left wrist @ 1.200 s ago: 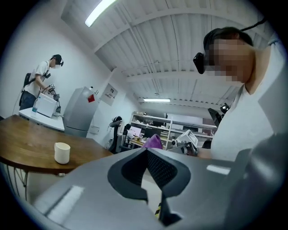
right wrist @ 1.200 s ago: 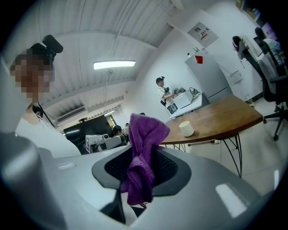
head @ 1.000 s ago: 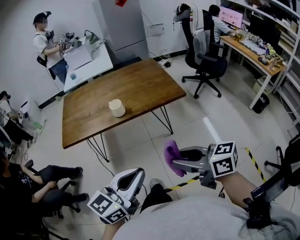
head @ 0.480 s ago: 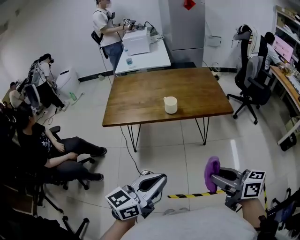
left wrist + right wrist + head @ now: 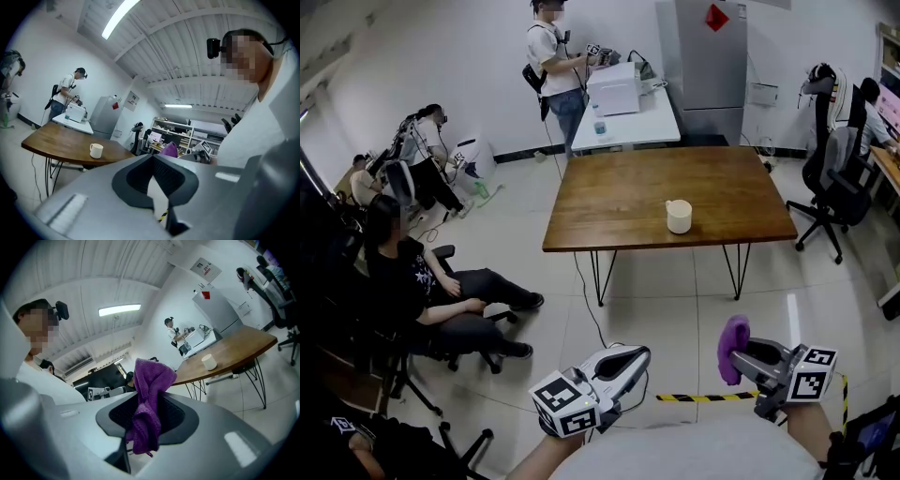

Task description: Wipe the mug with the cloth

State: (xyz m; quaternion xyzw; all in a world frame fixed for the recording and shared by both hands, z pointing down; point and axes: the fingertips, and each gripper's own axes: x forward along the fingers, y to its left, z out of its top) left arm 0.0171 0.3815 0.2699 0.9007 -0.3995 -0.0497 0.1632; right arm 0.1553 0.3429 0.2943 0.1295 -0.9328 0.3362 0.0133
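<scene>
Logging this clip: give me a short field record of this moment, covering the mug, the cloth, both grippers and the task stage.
mug: cream mug, upright on the wooden table
cloth: purple cloth, pinched in the right gripper
left gripper: left gripper, jaws together, nothing between them
position: both grippers held above the floor, well short of the table
task stage: wiping not yet begun
bystanders: seated person; standing person by the white table

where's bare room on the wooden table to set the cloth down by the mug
The wooden table holds only the mug, which stands right of centre near the near edge. The widest bare stretch runs from the mug to the table's left edge; the back strip is free too. The white table behind is cluttered with a box and bottle.
</scene>
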